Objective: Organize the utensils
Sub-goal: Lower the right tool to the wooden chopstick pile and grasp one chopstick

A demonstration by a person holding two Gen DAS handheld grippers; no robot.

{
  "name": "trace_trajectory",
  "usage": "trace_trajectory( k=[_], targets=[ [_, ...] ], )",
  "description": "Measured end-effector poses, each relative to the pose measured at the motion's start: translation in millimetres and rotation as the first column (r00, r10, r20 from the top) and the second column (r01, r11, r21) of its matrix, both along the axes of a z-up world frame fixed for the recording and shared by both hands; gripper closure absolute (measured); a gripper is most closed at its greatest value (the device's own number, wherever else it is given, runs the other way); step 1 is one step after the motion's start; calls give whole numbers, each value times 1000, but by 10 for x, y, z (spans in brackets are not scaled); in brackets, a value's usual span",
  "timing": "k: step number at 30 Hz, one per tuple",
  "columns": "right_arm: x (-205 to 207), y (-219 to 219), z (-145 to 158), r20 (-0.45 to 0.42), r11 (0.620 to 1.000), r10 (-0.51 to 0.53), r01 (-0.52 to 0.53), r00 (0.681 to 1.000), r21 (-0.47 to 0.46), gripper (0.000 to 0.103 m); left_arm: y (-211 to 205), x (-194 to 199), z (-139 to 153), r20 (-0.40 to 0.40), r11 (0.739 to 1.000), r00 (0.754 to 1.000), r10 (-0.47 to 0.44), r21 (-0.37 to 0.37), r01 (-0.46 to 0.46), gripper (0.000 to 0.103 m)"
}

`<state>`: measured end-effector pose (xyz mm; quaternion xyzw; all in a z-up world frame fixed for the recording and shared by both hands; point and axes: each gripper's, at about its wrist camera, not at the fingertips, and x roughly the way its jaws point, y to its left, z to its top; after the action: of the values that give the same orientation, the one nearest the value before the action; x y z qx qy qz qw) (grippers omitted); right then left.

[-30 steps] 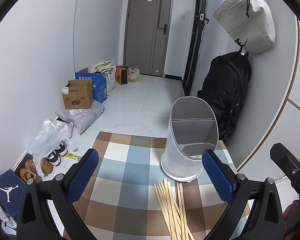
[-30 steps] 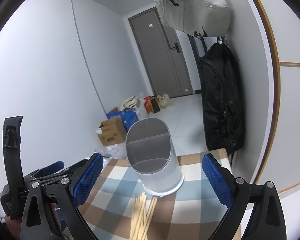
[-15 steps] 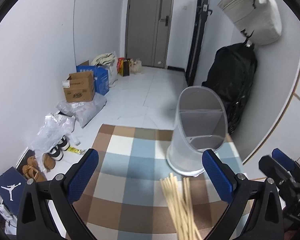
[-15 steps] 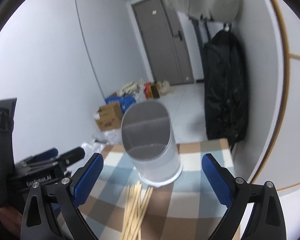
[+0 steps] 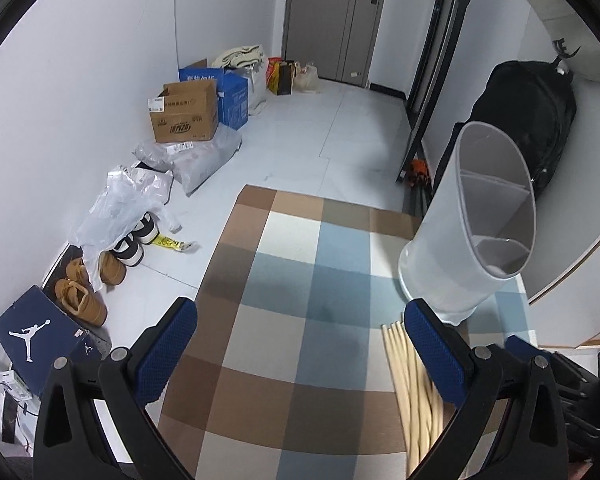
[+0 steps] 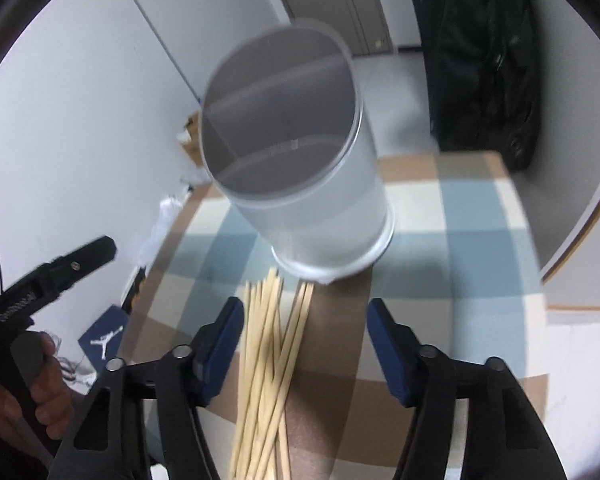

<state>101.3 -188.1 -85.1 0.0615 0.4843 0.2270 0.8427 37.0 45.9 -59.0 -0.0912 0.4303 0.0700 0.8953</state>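
- The left claw [image 5: 300,354] stands wide open with nothing between its blue pads, hovering over the checked cloth [image 5: 300,280] on the desk; in the right wrist view a hand [image 6: 40,396] grips its handle at the left edge
- Just right of it, the chopsticks [image 6: 272,360] lie in a loose bundle on the cloth, their far tips almost touching the foot of the holder; a few cross over one another
- The right claw [image 6: 302,344] straddles that bundle and its jaws are closing, with the sticks between the pads but not yet pressed, so nothing is held so far
- The white utensil holder [image 6: 300,184] stands upright beyond the sticks, with inner dividers and apparently empty compartments
- By my reading, the step in hand is the first pickup: the right claw settling on the chopsticks before carrying them to the holder
- The next move calls for finishing the squeeze low enough to catch the sticks, which sit left of centre between the pads; some of the crossed ones may slip out
- After that, the bundle would need tipping upright to drop into one compartment
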Motion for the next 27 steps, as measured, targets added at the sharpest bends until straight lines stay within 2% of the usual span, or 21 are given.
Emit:
trace_trajectory(
  k=[3,5,7,16,24,27],
  targets=[
    [49,83,-140,-36,999,19,-21,999,-50,54,19,30,-28,-20,1000,1000,-7,3,7,2],
    [74,113,-218,-55,996,25,-30,998,-81,63,49,73,-47,-32,1000,999,-11,-6,10,2],
    [88,145,-294,-71,993,29,-37,997,-113,67,51,101,-57,-41,1000,999,-14,-5,13,2],
    [139,221,-455,-104,987,60,-74,993,-140,70,86,151,-148,-80,1000,997,-24,-12,23,2],
    [81,339,-358,-32,945,111,-116,993,-305,75,74,157,-179,-99,1000,995,-24,-8,24,2],
    [103,333,-358,-40,944,112,-119,993,-307,82,65,158,-188,-106,1000,994,-23,0,24,2]
  ],
)
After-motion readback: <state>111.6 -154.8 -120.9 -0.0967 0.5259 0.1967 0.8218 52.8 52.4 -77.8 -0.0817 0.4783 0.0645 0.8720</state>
